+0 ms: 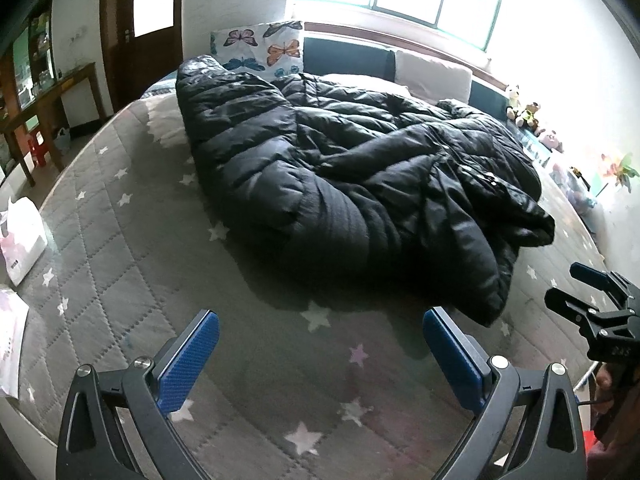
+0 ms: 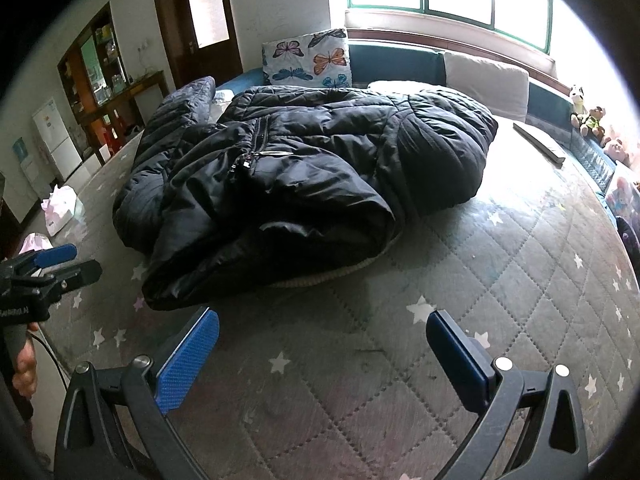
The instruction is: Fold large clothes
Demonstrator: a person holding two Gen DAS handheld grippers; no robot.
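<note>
A large black puffer jacket (image 1: 360, 168) lies crumpled on the grey star-patterned mattress (image 1: 132, 264). Its near hem and a sleeve end lie closest to me. In the right wrist view the jacket (image 2: 304, 176) shows its zipper and a folded-over front. My left gripper (image 1: 320, 340) is open and empty, above bare mattress just short of the jacket's near edge. My right gripper (image 2: 322, 340) is open and empty, above the mattress (image 2: 500, 280) in front of the jacket. Each gripper shows at the side of the other's view: right gripper (image 1: 580, 292), left gripper (image 2: 68, 262).
A butterfly pillow (image 1: 266, 50) and a white pillow (image 1: 432, 74) lean at the headboard under the window. Stuffed toys (image 1: 528, 114) line the right side. A dark flat object (image 2: 540, 142) lies on the bed's far right. A wooden desk (image 1: 48, 108) and door stand left.
</note>
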